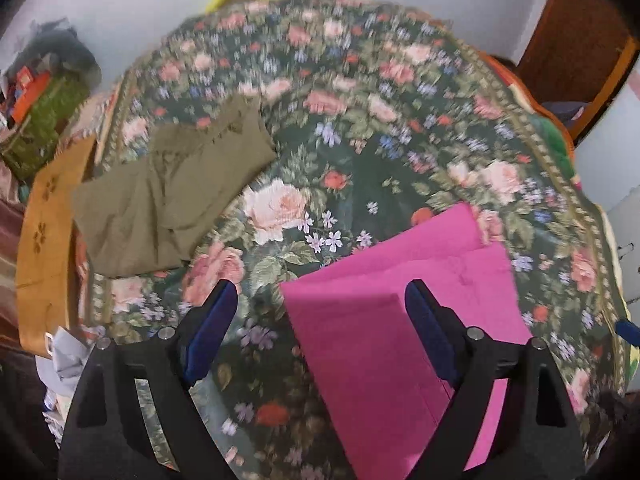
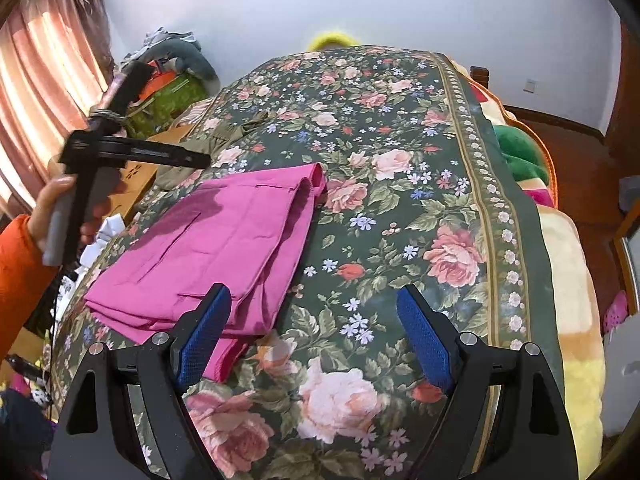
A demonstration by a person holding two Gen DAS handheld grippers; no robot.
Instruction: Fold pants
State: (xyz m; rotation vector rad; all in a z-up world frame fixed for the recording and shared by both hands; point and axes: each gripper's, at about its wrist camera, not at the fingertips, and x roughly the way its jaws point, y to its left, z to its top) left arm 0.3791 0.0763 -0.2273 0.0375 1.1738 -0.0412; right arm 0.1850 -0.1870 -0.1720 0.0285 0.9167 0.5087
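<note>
My left gripper (image 1: 320, 312) stood wide and empty above the bedspread (image 1: 360, 152); my right gripper (image 2: 314, 320) was wide too, holding nothing, its left finger just over the near edge of the pink pants (image 2: 224, 236); these lay folded into a flat stack on the bed, so I judged them nearly done; the olive pants (image 1: 172, 184) lay rumpled farther off, seemingly still unfolded.

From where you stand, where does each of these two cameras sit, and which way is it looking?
Left wrist: on the left gripper, above the floral bedspread, facing the olive pants; own open fingers show.
Right wrist: on the right gripper, facing the bed's far end; own open fingers and the left hand show.
Both share the pink pants.
</note>
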